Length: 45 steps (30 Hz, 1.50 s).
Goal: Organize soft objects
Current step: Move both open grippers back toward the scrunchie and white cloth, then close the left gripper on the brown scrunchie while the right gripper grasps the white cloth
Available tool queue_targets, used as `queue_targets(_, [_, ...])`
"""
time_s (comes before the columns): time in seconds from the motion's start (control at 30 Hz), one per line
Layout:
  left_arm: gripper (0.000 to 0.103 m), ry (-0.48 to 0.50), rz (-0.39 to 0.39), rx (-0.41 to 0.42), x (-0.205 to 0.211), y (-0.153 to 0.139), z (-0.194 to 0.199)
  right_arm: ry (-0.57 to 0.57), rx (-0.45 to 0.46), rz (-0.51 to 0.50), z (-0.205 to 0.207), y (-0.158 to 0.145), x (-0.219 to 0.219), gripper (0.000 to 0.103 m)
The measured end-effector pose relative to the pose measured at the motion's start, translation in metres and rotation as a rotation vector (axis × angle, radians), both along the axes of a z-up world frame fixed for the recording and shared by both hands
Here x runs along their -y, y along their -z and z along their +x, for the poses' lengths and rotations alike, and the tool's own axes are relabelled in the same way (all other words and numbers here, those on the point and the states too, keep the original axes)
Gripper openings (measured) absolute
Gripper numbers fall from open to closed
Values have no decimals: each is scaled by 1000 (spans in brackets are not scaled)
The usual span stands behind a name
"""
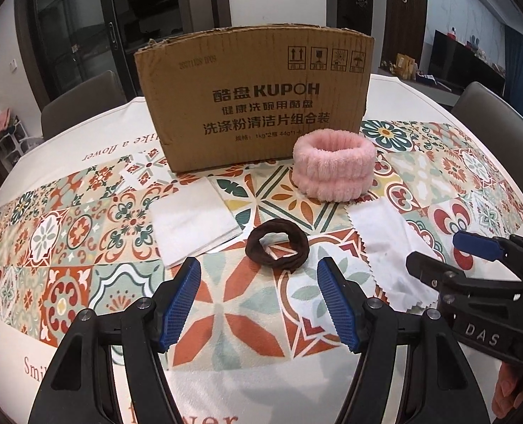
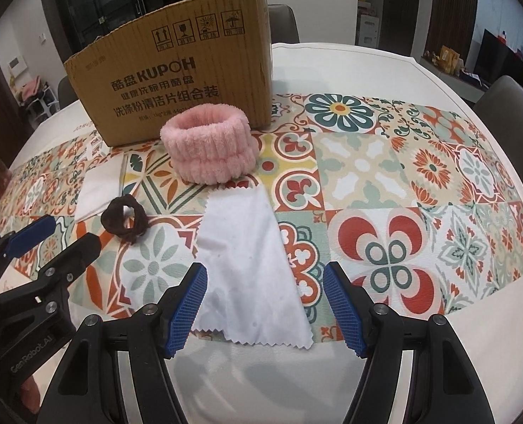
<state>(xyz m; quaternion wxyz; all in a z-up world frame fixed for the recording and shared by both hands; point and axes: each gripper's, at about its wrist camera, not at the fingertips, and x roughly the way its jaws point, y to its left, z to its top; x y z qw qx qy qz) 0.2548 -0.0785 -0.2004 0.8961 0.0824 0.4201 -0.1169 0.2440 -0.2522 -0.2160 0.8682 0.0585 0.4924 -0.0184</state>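
Note:
A brown scrunchie (image 1: 278, 249) lies on the patterned tablecloth just beyond my left gripper (image 1: 264, 304), which is open with nothing between its blue pads. A fluffy pink band (image 1: 333, 166) stands in front of a cardboard box (image 1: 257, 99). A folded white cloth (image 1: 192, 224) lies left of the scrunchie. A white cloth with zigzag edges (image 2: 252, 265) lies under my right gripper (image 2: 265, 309), which is open above its near end. In the right wrist view I also see the scrunchie (image 2: 125, 221), the pink band (image 2: 208, 146) and the box (image 2: 176, 77).
The round table (image 2: 402, 70) carries a tiled-pattern cloth (image 2: 385, 183). Grey chairs (image 1: 498, 120) stand behind it at both sides. The right gripper shows at the right edge of the left wrist view, the left gripper at the left edge of the right wrist view.

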Motion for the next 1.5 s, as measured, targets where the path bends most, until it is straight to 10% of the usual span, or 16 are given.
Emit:
queue_targets(0.93, [66, 7, 8, -45, 21, 33, 39, -16, -7, -54, 9, 23, -12, 60])
queue_targets(1.23, [31, 18, 14, -71, 23, 40, 41, -54, 5, -81, 10, 19, -18, 21])
queue_targets(1.5, [13, 17, 5, -61, 21, 35, 36, -61, 22, -41, 7, 12, -16, 14])
